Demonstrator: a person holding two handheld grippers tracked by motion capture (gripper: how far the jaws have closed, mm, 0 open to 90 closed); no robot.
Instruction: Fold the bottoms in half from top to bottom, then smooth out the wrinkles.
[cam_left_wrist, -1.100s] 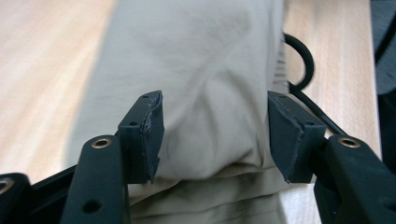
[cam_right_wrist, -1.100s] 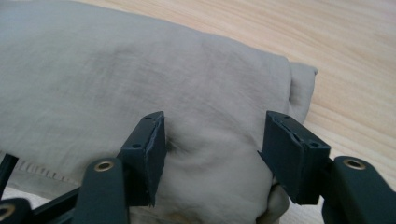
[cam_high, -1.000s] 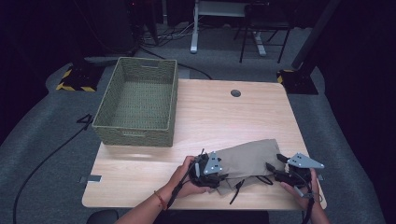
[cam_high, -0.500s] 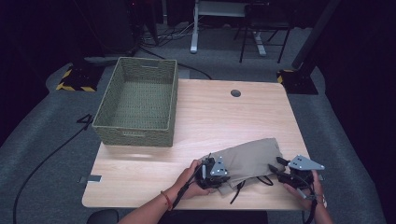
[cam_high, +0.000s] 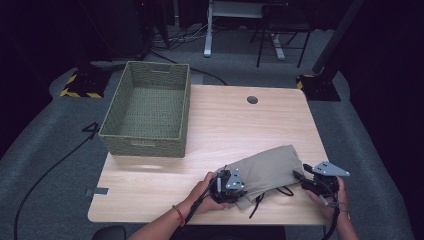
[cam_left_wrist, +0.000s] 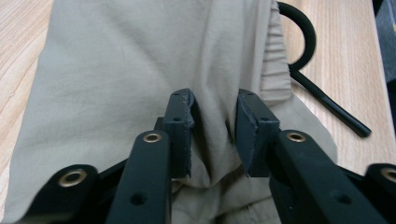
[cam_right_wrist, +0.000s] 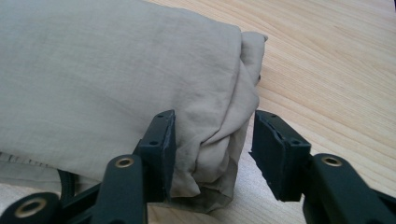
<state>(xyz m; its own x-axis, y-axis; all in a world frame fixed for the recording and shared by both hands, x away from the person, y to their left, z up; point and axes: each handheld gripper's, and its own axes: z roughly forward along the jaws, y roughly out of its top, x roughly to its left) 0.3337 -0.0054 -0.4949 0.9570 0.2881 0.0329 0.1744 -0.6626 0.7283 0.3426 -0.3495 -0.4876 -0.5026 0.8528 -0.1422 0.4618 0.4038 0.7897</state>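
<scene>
The beige folded cloth lies on the wooden worktop, near the edge closest to the person. The left gripper sits on the near left end of the cloth. Its jaws have just opened a little, and they pinch a fold of cloth between them. The right gripper is at the right end of the cloth. Its jaws are apart around a bunched corner; one pad touches the cloth, the other stands clear of it. Far behind the cloth, to the left, stands a green woven basket.
</scene>
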